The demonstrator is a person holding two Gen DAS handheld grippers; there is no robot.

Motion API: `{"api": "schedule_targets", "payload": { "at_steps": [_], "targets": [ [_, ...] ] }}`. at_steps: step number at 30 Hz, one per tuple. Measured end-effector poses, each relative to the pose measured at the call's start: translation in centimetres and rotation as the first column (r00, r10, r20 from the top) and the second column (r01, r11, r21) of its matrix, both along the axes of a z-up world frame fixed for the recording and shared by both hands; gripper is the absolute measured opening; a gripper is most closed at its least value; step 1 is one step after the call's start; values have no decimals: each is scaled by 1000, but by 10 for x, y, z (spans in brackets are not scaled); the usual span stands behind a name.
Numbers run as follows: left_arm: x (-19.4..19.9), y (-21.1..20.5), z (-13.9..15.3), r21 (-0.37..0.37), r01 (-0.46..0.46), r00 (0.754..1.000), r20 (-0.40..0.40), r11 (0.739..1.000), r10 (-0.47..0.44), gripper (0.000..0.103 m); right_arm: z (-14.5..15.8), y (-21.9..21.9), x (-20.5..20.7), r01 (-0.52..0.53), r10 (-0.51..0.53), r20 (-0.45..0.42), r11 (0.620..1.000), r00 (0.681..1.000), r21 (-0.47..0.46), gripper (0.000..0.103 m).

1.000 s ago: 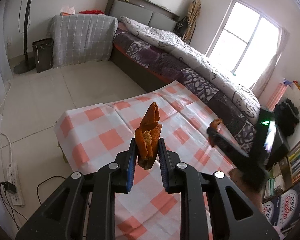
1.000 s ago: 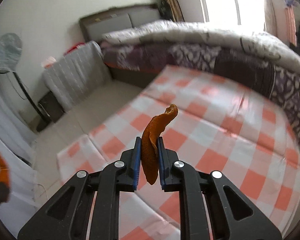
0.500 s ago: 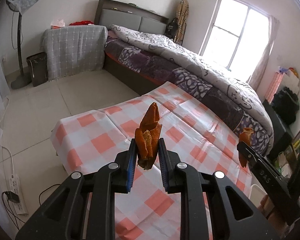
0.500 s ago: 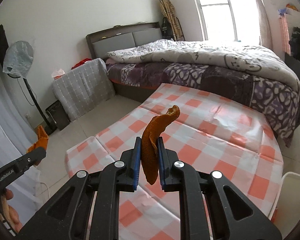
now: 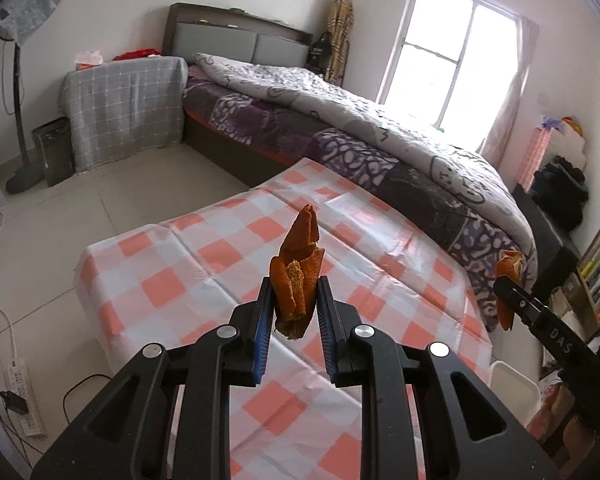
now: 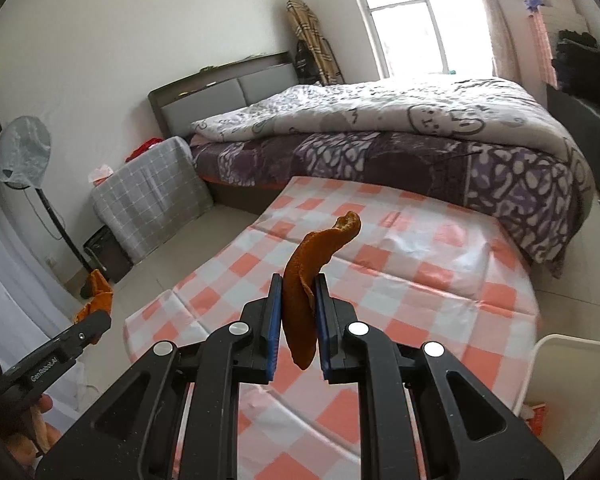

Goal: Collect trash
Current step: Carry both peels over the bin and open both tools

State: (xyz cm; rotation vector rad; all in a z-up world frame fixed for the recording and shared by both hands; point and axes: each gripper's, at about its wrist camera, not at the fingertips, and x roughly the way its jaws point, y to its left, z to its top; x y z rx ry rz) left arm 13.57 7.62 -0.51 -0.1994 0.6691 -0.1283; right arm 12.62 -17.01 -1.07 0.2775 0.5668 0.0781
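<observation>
Two pieces of orange peel in play, one per claw, both held up in the air above the low table.

Peel in the left claw (image 5: 294, 312): the folded peel (image 5: 297, 276) is a bunched, layered wedge, dark orange outside, paler pith showing in the folds. It tapers to a point at the top and stands upright. Ragged lower end hangs just below the blue pads (image 5: 261, 340). Claw pressed in on it from both sides, pinching the lower half.

Peel in the right claw (image 6: 298, 320): the curled strip (image 6: 306, 280) is one long, thin piece, rough orange skin, bending over to the right at its tip. Its bottom end droops below the pads. Claw nearly closed, pinching the strip at mid-length.

Both peels sit over the checked cloth (image 5: 204, 252), orange and white squares, covering the table beside the bed (image 5: 380, 140). Neither peel touches the cloth.

A white bin (image 6: 572, 372) stands by the table's near right corner; only its rim and part of one wall are in frame, and its contents are hard to make out. A dark bin (image 5: 54, 150) stands on the floor by the draped grey cloth at the far wall. Hand (image 6: 40, 432) under the left claw is mostly cut off at the frame edge. The far window is blown out white.
</observation>
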Motion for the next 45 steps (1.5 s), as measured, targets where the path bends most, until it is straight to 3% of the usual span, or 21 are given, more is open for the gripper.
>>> {"api": "schedule_targets", "payload": {
  "at_steps": [9, 16, 19, 26, 29, 30, 31, 33, 36, 40, 45],
  "targets": [
    [-3, -51, -4, 34, 87, 996, 2, 996, -87, 22, 7, -52, -22, 106, -106, 2, 994, 994, 1, 15],
    [-6, -85, -8, 47, 154, 988, -4, 987, -154, 22, 5, -99, -38, 211, -210, -47, 977, 977, 21, 15],
    [-7, -103, -11, 50, 193, 981, -8, 980, -193, 22, 2, -120, -44, 265, -262, -85, 964, 961, 27, 15],
    [-15, -148, -20, 76, 285, 958, -27, 955, -284, 22, -20, -177, -58, 373, -332, -284, 922, 899, 104, 16],
    [-20, -167, -25, 64, 331, 943, -43, 941, -329, 22, -23, -198, -71, 432, -382, -310, 895, 871, 111, 30],
    [-22, -174, -27, 56, 347, 937, -47, 936, -345, 22, -22, -206, -77, 454, -405, -300, 884, 864, 114, 47],
    [-24, -181, -28, 49, 364, 931, -51, 930, -362, 22, -20, -212, -84, 479, -433, -288, 870, 854, 114, 57],
    [-29, -197, -31, 34, 403, 914, -60, 915, -401, 22, -15, -223, -93, 517, -476, -264, 849, 839, 109, 60],
    [-38, -222, -34, 24, 454, 889, -76, 891, -451, 22, -11, -243, -108, 583, -547, -233, 803, 804, 125, 77],
    [-52, -257, -37, -14, 527, 846, -94, 850, -525, 23, -5, -265, -120, 640, -611, -199, 754, 766, 148, 82],
    [-66, -310, -41, -102, 614, 772, -129, 783, -622, 23, 6, -285, -137, 699, -686, -141, 689, 714, 190, 87]
  ]
}}
